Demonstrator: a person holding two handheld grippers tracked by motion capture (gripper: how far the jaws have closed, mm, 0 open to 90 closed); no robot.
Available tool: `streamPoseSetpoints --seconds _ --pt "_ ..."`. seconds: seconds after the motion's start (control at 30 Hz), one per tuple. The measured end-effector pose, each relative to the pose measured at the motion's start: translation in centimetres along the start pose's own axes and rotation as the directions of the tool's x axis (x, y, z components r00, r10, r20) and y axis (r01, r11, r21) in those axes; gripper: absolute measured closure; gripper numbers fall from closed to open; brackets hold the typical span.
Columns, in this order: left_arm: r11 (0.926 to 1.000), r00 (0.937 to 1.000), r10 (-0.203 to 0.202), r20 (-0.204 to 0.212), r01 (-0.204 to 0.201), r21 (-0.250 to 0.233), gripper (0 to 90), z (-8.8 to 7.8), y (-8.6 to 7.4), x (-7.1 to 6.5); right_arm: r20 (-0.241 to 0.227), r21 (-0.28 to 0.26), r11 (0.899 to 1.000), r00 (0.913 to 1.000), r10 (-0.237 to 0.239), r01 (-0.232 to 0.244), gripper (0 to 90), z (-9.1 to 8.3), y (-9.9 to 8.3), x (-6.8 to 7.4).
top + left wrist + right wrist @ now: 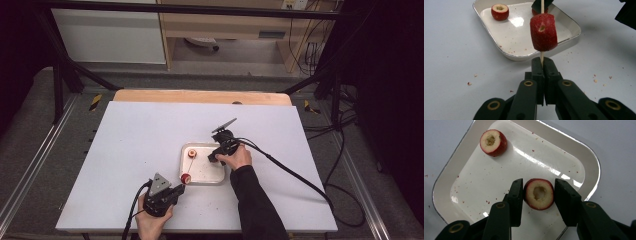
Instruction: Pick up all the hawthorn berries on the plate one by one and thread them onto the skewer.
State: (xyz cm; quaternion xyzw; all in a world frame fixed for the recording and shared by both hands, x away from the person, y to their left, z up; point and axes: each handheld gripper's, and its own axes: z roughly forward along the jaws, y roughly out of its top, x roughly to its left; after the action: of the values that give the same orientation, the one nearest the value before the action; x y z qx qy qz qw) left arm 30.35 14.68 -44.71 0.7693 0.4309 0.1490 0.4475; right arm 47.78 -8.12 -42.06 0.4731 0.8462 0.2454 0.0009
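Note:
My left gripper (pixel 542 62) is shut on the lower end of a thin wooden skewer (pixel 542 56), near the table's front edge (pixel 182 187). A red cored fruit piece (pixel 543 32) is threaded on the skewer, just in front of the white tray (pixel 509 37). Above the tray, my right gripper (pixel 539 192) points down with its jaws on either side of a second cored fruit piece (pixel 534 203) lying there. The pads stand very close to its sides without clearly pressing on it. A third cored piece (pixel 493 142) lies at the tray's far corner (pixel 192 154).
The tray (pixel 205 170) sits near the middle of a white board on a wooden table. Small red crumbs are scattered on the board (pixel 469 83) and in the tray. Black cables trail from both grippers toward the front and the right.

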Motion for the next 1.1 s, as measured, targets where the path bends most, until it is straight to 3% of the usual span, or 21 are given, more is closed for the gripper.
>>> streamPoseSetpoints --seconds 0.27,0.47,0.8,0.9,1.0,1.1 --pt "1.0 1.0 0.002 -0.001 -0.002 -0.006 88.5 -0.1 0.1 -0.1 -0.026 -0.082 0.997 0.9996 0.01 -0.012 60.6 -1.8 -0.3 0.6" --pt "0.9999 1.0 -0.002 -0.001 0.002 -0.01 88.5 0.0 0.1 -0.4 -0.072 -0.182 0.983 0.9974 0.011 -0.024 60.7 -3.1 -1.1 1.2" --pt "0.9999 1.0 -0.005 0.0 0.005 -0.01 88.5 0.3 0.2 -0.8 -0.175 -0.335 0.937 0.9836 0.043 -0.1 60.8 -4.1 -3.1 1.0" --pt "1.0 1.0 -0.002 0.003 0.002 -0.009 88.5 0.5 0.2 -1.0 -0.2 -0.375 0.919 0.9787 0.048 -0.122 60.8 -4.3 -3.8 0.9" --pt "0.9999 1.0 -0.002 0.005 0.002 -0.01 88.4 0.6 0.2 -1.2 -0.224 -0.415 0.898 0.9731 0.054 -0.146 60.8 -4.4 -4.3 0.9" --pt "0.9999 1.0 -0.003 0.007 0.003 -0.013 88.4 0.8 0.3 -1.5 -0.266 -0.463 0.868 0.9622 0.059 -0.181 60.8 -4.5 -4.8 0.9"
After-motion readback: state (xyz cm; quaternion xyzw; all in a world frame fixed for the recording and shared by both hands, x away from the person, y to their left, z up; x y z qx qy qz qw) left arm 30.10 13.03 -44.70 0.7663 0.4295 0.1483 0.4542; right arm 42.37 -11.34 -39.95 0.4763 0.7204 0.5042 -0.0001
